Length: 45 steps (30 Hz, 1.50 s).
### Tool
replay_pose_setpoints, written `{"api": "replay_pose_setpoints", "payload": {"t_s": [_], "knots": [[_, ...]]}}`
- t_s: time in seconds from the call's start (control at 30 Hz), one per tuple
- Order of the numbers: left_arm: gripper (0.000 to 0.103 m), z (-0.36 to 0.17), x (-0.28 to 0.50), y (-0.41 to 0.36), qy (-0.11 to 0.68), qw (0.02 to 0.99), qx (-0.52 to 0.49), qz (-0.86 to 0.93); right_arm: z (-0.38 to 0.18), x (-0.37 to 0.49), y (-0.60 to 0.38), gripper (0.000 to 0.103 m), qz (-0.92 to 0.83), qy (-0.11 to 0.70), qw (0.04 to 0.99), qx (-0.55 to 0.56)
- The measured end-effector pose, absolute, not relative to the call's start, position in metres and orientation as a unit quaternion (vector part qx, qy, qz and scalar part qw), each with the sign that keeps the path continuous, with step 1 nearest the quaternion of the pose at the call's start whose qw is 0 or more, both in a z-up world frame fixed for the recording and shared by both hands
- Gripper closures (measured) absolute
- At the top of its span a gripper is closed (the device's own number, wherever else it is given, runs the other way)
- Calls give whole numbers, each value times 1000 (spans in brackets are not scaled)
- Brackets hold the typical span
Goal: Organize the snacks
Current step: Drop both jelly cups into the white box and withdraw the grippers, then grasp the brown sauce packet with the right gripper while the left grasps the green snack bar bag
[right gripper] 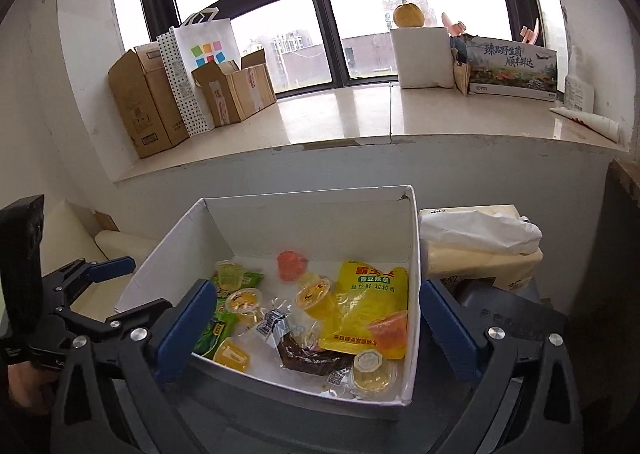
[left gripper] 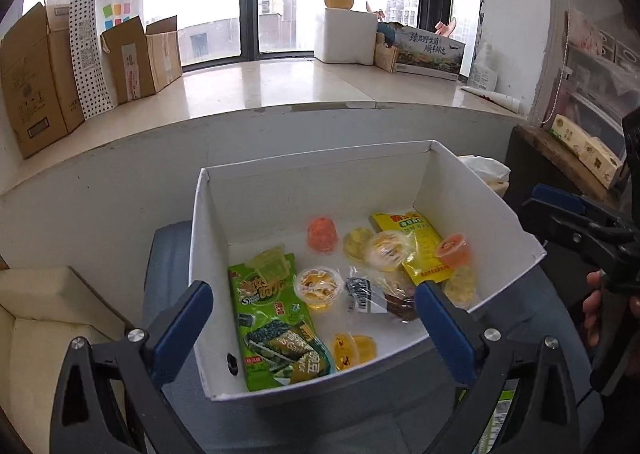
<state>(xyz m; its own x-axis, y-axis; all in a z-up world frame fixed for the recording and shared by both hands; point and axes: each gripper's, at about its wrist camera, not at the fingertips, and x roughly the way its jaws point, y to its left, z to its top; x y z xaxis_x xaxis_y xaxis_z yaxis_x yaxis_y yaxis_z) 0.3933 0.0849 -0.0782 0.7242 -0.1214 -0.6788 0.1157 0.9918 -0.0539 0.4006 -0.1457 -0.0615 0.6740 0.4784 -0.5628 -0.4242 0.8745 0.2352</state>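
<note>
The white box (left gripper: 480, 190) looks like matt card, smooth-walled. Inside, the seaweed packet (left gripper: 276, 326) at 7 o'clock and the yellow pouch (right gripper: 364, 306) are glossy printed film; the jelly cups (left gripper: 319, 286) are clear, shiny plastic. Behind, the windowsill (right gripper: 340, 114) is polished stone, reflective. The cartons (right gripper: 148, 102) at 10 o'clock are dull brown cardboard.

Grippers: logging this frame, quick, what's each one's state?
Left gripper: open, holding nothing.
Right gripper: open, holding nothing.
</note>
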Motion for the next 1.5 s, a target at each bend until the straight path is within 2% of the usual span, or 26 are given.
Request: {"api": "replay_pose_setpoints", "payload": {"t_s": [0.27,0.7,1.07,1.17,1.23,1.3,1.5], "knots": [[0,-69,334,76,354,931,-19,-90,-61,316,-170,0,294,314,901,48],[0,-119,201,41,386,914,-36,-120,-146,195,-186,0,291,399,869,11],[0,-148,161,48,415,900,-56,-120,-200,162,-151,0,279,435,856,-18],[0,-148,156,51,415,900,-52,-120,-202,160,-144,11,256,425,868,-38],[0,-148,156,52,415,900,-53,-122,-201,160,-142,33,245,418,873,-53],[0,-149,156,52,417,899,-55,-123,-201,163,-146,40,247,418,873,-42],[0,-152,160,43,421,897,-54,-127,-200,162,-155,51,252,412,875,-32]]}}
